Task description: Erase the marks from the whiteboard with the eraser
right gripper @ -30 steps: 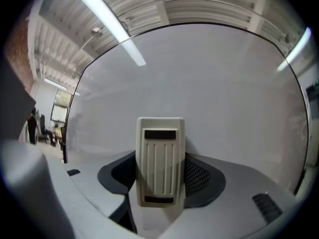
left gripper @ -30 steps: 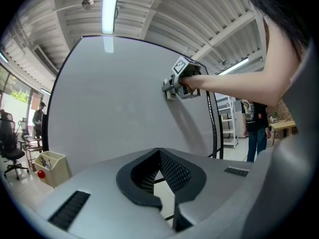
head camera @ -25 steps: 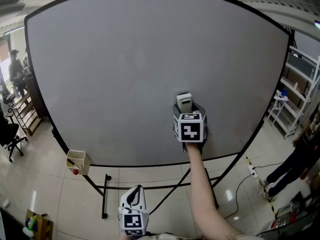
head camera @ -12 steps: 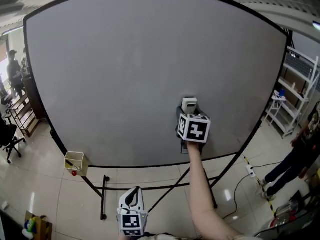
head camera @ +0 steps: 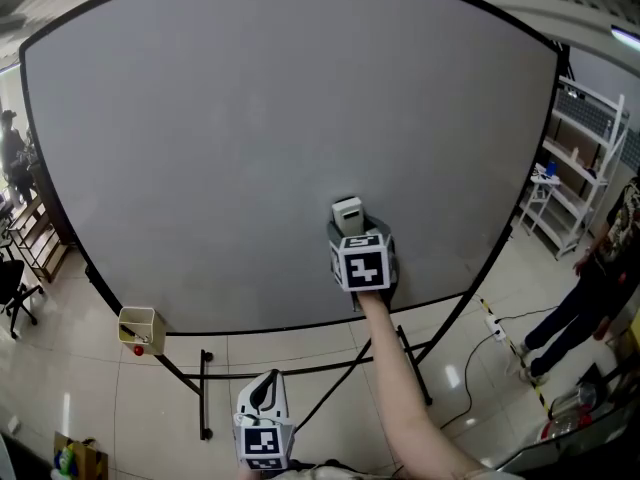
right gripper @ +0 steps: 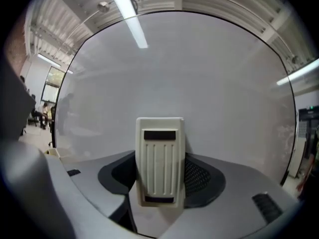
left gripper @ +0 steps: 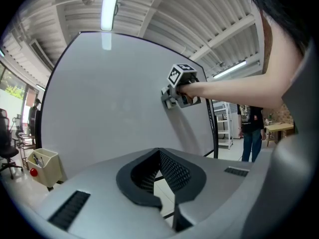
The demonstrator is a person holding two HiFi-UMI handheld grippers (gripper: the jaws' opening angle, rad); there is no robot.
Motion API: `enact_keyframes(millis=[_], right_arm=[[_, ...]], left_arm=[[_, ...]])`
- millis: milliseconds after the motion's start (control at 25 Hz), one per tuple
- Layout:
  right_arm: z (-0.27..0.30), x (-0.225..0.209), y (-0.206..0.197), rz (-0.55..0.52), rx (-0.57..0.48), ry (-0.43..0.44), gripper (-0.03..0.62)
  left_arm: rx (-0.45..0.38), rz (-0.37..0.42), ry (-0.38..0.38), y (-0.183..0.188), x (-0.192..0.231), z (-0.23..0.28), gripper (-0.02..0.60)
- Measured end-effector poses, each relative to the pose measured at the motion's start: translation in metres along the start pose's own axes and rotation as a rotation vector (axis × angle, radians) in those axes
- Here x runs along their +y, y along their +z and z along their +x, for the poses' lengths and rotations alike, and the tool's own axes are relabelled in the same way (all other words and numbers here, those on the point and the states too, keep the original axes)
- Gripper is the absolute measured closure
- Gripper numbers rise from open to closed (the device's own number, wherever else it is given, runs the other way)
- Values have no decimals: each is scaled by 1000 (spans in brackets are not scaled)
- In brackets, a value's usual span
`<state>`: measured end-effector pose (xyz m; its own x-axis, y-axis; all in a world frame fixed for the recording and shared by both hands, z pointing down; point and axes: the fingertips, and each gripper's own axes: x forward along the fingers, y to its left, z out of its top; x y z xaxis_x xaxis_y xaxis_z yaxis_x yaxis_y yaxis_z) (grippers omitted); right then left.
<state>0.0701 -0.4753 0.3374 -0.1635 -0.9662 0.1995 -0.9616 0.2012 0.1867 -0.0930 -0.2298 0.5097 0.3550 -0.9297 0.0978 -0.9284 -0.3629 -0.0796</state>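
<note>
The whiteboard (head camera: 250, 138) filled nearly everything I could see from the head view, tilted on its stand. I could not make out a clear mark anywhere on its grey face, only faint smudging, too weak to call.

The right hand-held gripper (head camera: 349, 228) was stretched out at arm's length to the lower middle of the board, a little above the bottom frame. Its jaws were pinching the eraser (right gripper: 160, 161) by its two long sides. The eraser stood upright between them, with its long axis running along the jaws and up the board. Its ribbed back faced the camera, and its wiping face was turned to the board. From the left gripper view it looked to be resting against the board, though I could not be sure of contact.

So the eraser sat straight ahead of the right hand-held gripper, already in its grip. Any wiping stroke fell to that arm, and I judged a sideways sweep would cover the widest band.

The left hand-held gripper (left gripper: 164, 193) hung low near my body, well apart from the board. Its jaws were pressed together on nothing.
</note>
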Motion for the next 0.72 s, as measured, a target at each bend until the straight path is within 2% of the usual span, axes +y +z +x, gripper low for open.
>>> enact_keyframes(millis=[160, 280, 400, 480, 640, 720], right_arm=[[2, -55, -30, 152, 21, -17, 322], [-3, -86, -48, 269, 19, -53, 321], [0, -74, -52, 362, -7, -30, 326], [4, -37, -42, 323, -20, -2, 326], [12, 56, -22, 52, -18, -1, 324], [16, 82, -22, -49, -3, 27, 324]], left_arm=[[3, 4, 21, -2, 8, -6, 578], [6, -15, 66, -3, 23, -14, 578], [30, -25, 116, -12, 40, -21, 578], [40, -30, 134, -16, 47, -22, 578], [27, -30, 133, -11, 46, -18, 578], [18, -22, 120, -7, 42, -14, 578]])
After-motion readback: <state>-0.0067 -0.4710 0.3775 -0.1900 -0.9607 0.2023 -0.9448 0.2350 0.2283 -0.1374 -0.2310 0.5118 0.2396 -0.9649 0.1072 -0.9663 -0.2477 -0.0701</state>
